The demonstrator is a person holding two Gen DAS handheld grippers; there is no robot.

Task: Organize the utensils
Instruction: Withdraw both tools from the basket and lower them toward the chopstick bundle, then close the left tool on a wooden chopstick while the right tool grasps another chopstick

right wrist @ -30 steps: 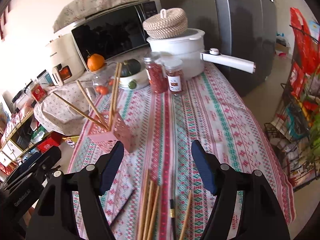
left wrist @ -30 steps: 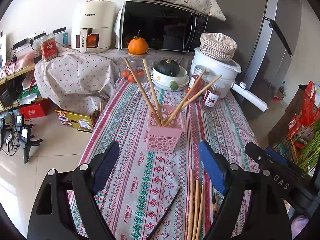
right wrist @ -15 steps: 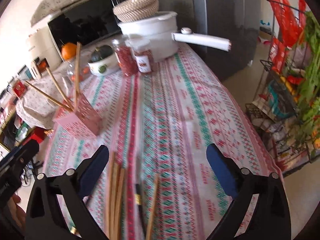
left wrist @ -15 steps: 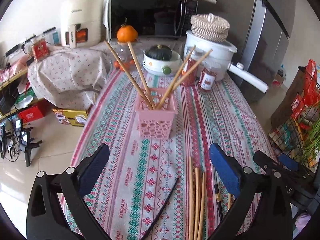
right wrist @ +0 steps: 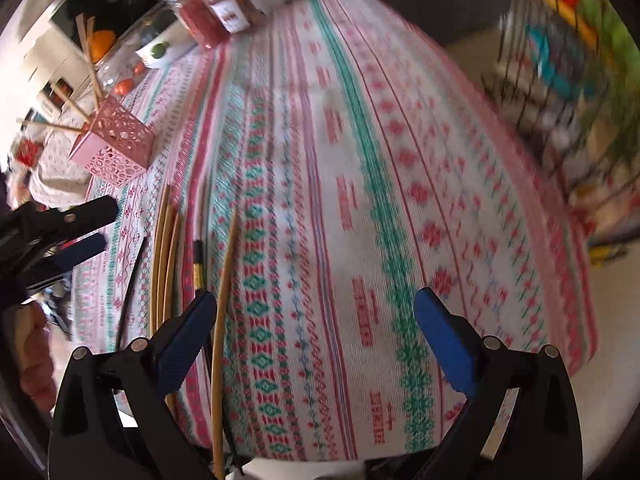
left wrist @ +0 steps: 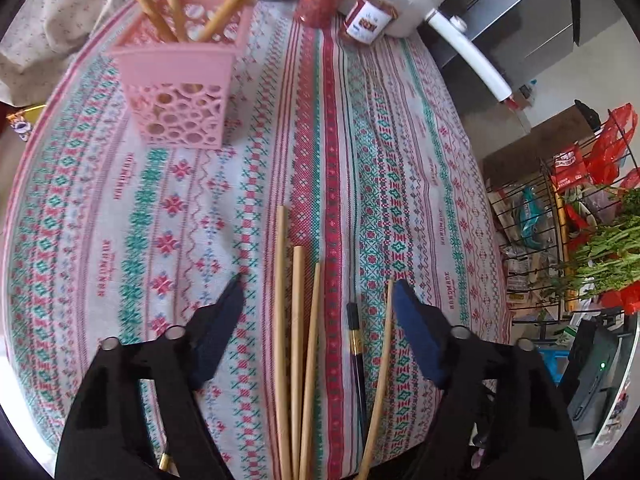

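Note:
A pink perforated holder (left wrist: 176,92) with several wooden chopsticks stands on the patterned tablecloth; it also shows in the right wrist view (right wrist: 116,148). Several loose wooden chopsticks (left wrist: 296,340) and a black chopstick (left wrist: 356,344) lie near the table's front edge, between the fingers of my open left gripper (left wrist: 318,292), which hovers low over them. My right gripper (right wrist: 316,304) is open and empty above the cloth; one wooden chopstick (right wrist: 222,312) lies beside its left finger (right wrist: 184,344). The left gripper's fingers (right wrist: 72,232) show at the left of that view.
Two red jars (left wrist: 348,16) and a white pot with a long handle (left wrist: 464,44) stand at the table's far end. A wire rack with bags and greens (left wrist: 580,220) stands to the right of the table. A draped cloth (left wrist: 48,20) lies at far left.
Both grippers have dropped and tilted down toward the table's front edge. The left one now straddles the loose chopsticks; the right one has swung right over the cloth.

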